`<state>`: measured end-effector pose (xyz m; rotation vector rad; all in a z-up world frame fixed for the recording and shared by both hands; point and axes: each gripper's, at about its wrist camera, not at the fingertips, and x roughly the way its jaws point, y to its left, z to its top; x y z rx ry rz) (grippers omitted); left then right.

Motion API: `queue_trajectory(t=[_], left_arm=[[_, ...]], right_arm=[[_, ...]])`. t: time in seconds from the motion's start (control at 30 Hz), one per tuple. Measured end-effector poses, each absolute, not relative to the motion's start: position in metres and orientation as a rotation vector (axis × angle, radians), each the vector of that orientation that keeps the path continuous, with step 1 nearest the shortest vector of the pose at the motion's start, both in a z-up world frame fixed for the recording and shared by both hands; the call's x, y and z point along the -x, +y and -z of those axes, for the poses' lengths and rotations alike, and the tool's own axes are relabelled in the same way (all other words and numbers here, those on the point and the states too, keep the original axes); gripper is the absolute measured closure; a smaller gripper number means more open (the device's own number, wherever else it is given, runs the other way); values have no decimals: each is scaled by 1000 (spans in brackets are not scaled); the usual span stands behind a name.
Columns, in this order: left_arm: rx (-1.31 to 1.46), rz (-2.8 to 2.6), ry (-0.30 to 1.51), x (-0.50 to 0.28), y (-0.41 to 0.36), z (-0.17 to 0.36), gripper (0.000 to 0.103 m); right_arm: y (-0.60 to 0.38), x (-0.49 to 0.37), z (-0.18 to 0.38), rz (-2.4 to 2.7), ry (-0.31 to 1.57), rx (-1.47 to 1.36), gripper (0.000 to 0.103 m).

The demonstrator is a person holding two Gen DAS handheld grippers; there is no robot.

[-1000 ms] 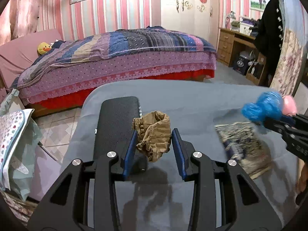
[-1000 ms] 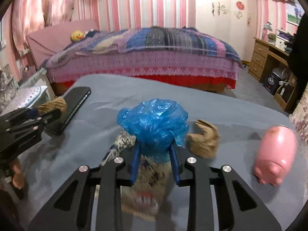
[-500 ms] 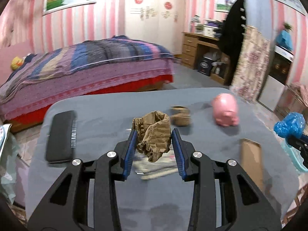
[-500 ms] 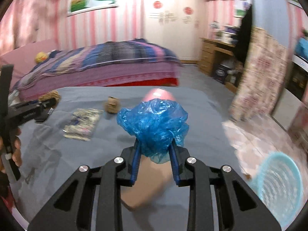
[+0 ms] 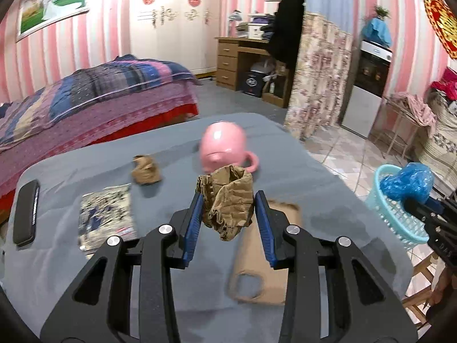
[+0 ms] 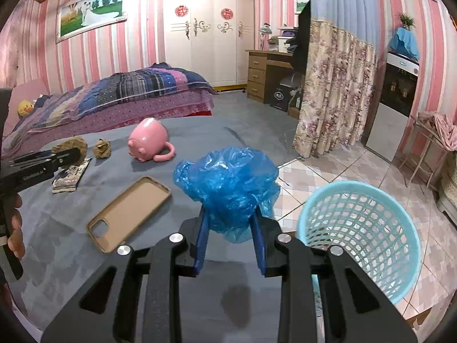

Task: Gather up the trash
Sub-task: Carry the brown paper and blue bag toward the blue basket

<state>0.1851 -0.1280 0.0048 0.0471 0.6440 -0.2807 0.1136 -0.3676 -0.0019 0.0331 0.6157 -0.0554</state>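
Observation:
My left gripper (image 5: 228, 200) is shut on a crumpled brown paper wad (image 5: 228, 200), held above the grey table (image 5: 71, 271). My right gripper (image 6: 230, 217) is shut on a crumpled blue plastic bag (image 6: 228, 183), held near the table's right edge beside a light blue mesh basket (image 6: 362, 228) on the floor. From the left wrist view the blue bag (image 5: 408, 183) hangs in front of the basket (image 5: 394, 214). A second brown paper wad (image 5: 145, 170) and a flat printed wrapper (image 5: 107, 214) lie on the table.
A pink pig-shaped mug (image 5: 224, 148) lies on its side at the table's far edge. A tan phone case (image 6: 128, 214) and a black phone (image 5: 25, 211) also lie on the table. A bed (image 6: 114, 100), a floral curtain (image 6: 334, 94) and tiled floor surround it.
Both grippers swung to the right across the table, each keeping its trash. The basket came into view at the right, and the phone and wrapper slid to the left of the views.

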Motion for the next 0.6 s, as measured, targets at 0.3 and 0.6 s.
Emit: queue_trajectory(t=[0.3, 0.6], left_arm=[[-55, 389, 618, -189, -200, -18, 67], [-74, 481, 614, -190, -263, -18, 67]], right_arm=[[-418, -108, 0, 149, 603, -61, 75], [-493, -91, 2, 310, 576, -134, 75]])
